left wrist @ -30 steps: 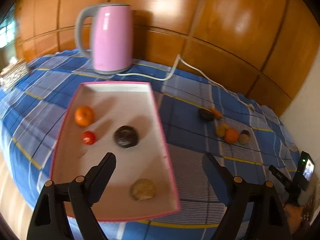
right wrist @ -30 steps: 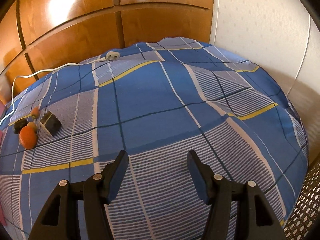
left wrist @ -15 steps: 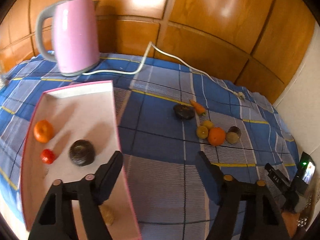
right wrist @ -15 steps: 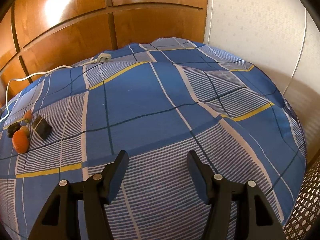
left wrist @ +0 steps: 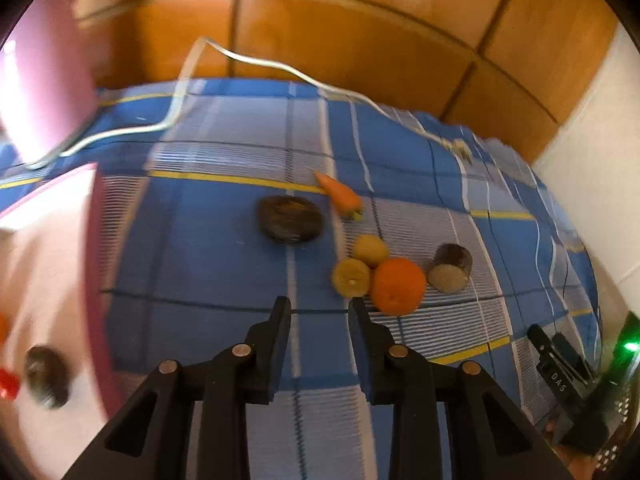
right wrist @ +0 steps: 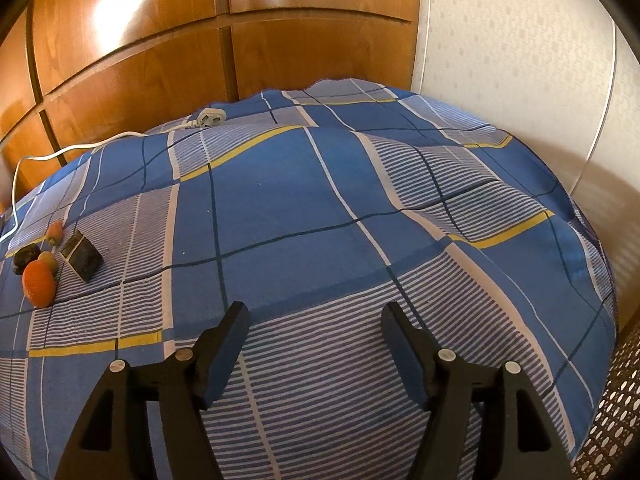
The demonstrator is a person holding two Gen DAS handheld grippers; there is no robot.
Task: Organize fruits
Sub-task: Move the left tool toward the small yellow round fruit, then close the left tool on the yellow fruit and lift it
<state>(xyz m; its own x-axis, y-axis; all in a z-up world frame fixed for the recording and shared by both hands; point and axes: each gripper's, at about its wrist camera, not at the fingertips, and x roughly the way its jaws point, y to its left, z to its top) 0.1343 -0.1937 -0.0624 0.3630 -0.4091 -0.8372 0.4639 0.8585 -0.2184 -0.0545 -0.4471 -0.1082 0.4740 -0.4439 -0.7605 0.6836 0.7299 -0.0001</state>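
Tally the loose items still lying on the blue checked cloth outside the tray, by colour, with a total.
Orange: 2, the orange and the carrot
Yellow: 2, the lemon and the cut citrus half
Dark brown: 2, the round dark fruit and the cut dark fruit
Total: 6

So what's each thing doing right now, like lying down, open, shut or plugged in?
Left gripper: shut, empty, above the cloth.
Right gripper: open, empty.
Orange: on the cloth, touching a lemon.
Carrot: lying flat, loose.
Cut fruit: on its side, cut face showing.
Tray: holding some fruit already.
Plug: unplugged, on the cloth.
Kettle: upright; lid out of view.
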